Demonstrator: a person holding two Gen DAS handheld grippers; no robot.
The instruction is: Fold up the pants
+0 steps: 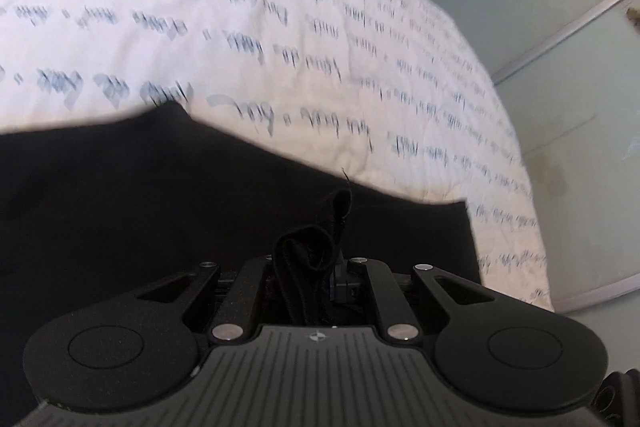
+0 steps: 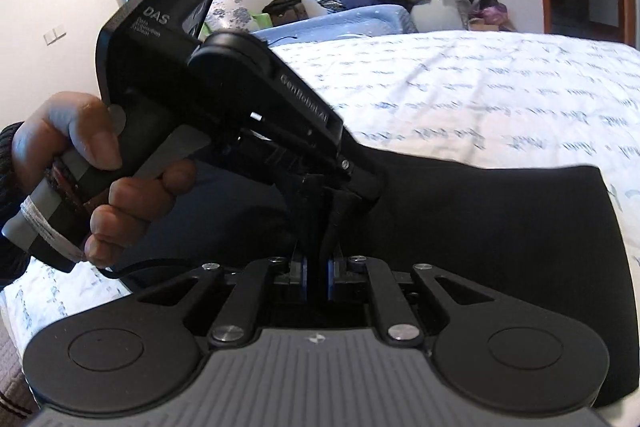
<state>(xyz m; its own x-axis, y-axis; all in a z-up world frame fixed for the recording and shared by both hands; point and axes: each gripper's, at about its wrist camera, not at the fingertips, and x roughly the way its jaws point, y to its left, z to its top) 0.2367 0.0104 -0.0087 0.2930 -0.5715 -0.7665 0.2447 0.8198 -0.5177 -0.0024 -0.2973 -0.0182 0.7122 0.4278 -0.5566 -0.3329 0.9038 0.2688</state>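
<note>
Fabric of the black pants [image 1: 168,195] lay spread on the bed's script-printed quilt [image 1: 248,19] in the left wrist view, and the left claw [image 1: 310,267] was clenched on a bunched fold of that cloth. In the right wrist view the right claw [image 2: 316,275] gripped a pinch of the pants [image 2: 500,227] between its blue pads [image 2: 331,279], just beside the left claw [image 2: 340,187], held in a hand [image 2: 80,163].
</note>
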